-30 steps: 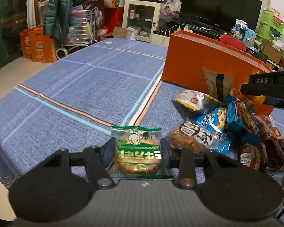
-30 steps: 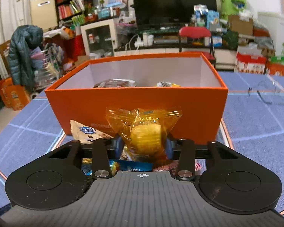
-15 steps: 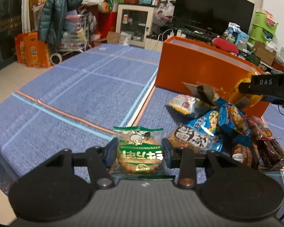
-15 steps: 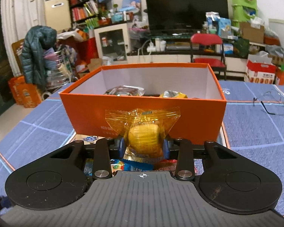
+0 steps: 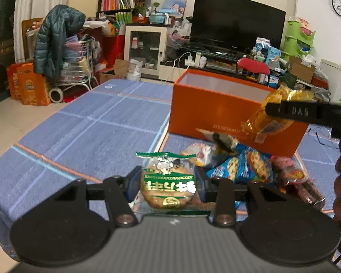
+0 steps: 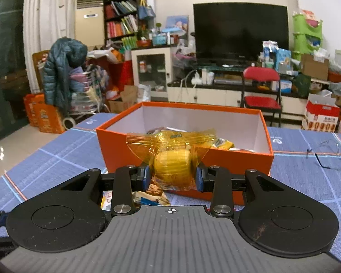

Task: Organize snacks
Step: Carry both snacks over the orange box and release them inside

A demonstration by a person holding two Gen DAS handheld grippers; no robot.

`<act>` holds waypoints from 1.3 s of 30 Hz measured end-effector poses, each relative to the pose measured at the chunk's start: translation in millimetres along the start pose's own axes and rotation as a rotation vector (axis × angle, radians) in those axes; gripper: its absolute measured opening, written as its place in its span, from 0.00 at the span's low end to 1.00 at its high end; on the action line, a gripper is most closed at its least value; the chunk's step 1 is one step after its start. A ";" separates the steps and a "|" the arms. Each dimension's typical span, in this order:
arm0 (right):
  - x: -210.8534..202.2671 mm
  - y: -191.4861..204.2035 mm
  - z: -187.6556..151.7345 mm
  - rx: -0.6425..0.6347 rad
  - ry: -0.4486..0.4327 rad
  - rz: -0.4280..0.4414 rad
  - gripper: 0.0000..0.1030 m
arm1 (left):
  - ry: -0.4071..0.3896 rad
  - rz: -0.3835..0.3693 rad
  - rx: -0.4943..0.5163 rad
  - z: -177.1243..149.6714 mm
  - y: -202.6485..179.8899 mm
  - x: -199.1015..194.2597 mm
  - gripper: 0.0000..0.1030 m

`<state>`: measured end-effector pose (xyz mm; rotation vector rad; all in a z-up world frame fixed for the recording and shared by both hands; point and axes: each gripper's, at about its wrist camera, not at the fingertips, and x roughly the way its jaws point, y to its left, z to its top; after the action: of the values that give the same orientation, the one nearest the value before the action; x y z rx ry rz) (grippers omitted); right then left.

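My left gripper (image 5: pixel 168 183) is shut on a round cracker in a green-and-clear wrapper (image 5: pixel 168 186), held above the blue tablecloth. My right gripper (image 6: pixel 172 175) is shut on a yellow-wrapped snack (image 6: pixel 171 157), held in front of the near wall of the open orange box (image 6: pixel 238 157). The box also shows in the left wrist view (image 5: pixel 211 111), with the right gripper and its yellow snack (image 5: pixel 270 116) at its near right corner. The box holds a few snacks (image 6: pixel 222 144). A pile of loose snack packets (image 5: pixel 241 166) lies on the cloth before the box.
The table has a blue cloth with striped lines (image 5: pixel 91 132). A pair of glasses (image 6: pixel 332 154) lies on the cloth right of the box. The table's left edge drops to the floor (image 5: pixel 2 122). Cluttered room furniture stands behind.
Both grippers have risen with their snacks. The right gripper now sees over the box's near rim into it. The left gripper has lifted the cracker higher above the cloth.
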<state>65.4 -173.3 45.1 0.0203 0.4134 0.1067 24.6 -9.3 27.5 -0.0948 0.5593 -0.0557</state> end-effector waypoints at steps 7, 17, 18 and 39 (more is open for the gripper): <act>-36.9 -15.5 25.7 0.026 -0.105 -0.015 0.18 | -0.051 -0.080 0.008 48.2 -0.7 -7.1 0.38; -9.3 -67.1 63.7 0.092 -0.142 -0.068 0.18 | -0.058 -0.175 0.039 143.4 -25.1 57.1 0.38; -2.2 -69.5 64.2 0.094 -0.135 -0.068 0.18 | -0.045 -0.170 0.042 148.7 -30.2 67.3 0.38; 106.5 -77.7 90.0 0.071 0.004 -0.075 0.31 | 0.132 -0.031 0.177 172.3 -65.3 187.3 0.92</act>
<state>206.2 -238.9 81.7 0.0739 0.4215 0.0181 273.0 -76.1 80.9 0.0735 0.6824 -0.1416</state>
